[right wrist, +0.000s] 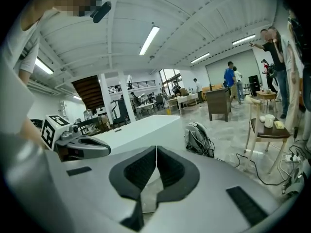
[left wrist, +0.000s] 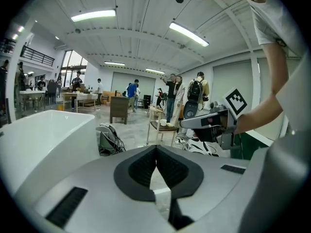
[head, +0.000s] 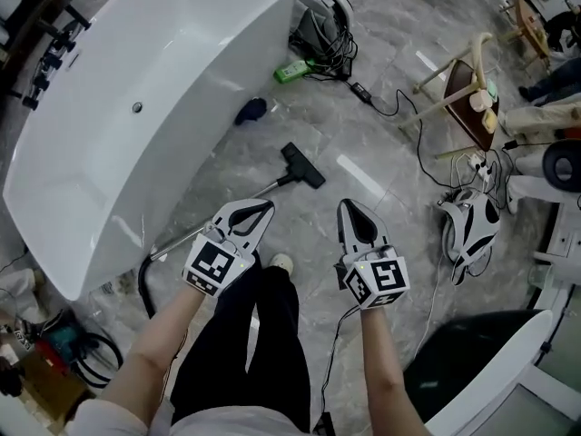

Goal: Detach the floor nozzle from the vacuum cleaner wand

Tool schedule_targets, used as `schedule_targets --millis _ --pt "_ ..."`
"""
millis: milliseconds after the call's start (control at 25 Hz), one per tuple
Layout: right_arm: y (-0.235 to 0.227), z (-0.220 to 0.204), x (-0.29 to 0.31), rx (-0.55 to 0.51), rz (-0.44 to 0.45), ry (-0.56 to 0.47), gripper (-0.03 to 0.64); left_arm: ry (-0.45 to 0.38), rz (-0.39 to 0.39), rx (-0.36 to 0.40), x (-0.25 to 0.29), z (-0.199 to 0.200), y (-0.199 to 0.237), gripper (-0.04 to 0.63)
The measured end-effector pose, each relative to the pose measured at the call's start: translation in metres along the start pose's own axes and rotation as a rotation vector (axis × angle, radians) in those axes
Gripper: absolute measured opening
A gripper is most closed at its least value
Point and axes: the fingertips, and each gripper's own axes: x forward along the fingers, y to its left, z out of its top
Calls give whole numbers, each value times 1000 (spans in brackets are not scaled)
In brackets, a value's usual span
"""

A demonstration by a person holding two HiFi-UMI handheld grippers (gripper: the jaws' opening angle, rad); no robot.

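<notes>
both grippers are shut and hold nothing. the left gripper (head: 268, 205) has its two dark jaws pressed together at the tips (its own view shows only floor behind the small gap lower down). the right gripper (head: 346, 203) looks the same, with its jaws closed and nothing in between. they hang side by side above the grey floor (head: 363, 125), a little apart. both point away from the person and a bit down.

the floor nozzle (head: 302, 165) is black and lies flat on the floor. it is ahead of the grippers and closer to the left one. no gripper touches it. it is joined to the silver wand (head: 270, 187), which runs back toward the person's left and passes under the left gripper in the head view. a black hose (head: 143, 285) curls away from the wand's near end.

a big white bathtub (head: 209, 134) stands just beside the wand, on the left. a small blue thing (head: 251, 110) and a green thing (head: 292, 70) lie on the floor near the tub's far end. a wooden chair (head: 458, 84) stands well off to the right.
</notes>
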Motion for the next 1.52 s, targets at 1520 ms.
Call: schedule_targets --millis 1520 --pt "-93 -379 268 -345 353 284 18 277 -129 20 234 -434 123 12"
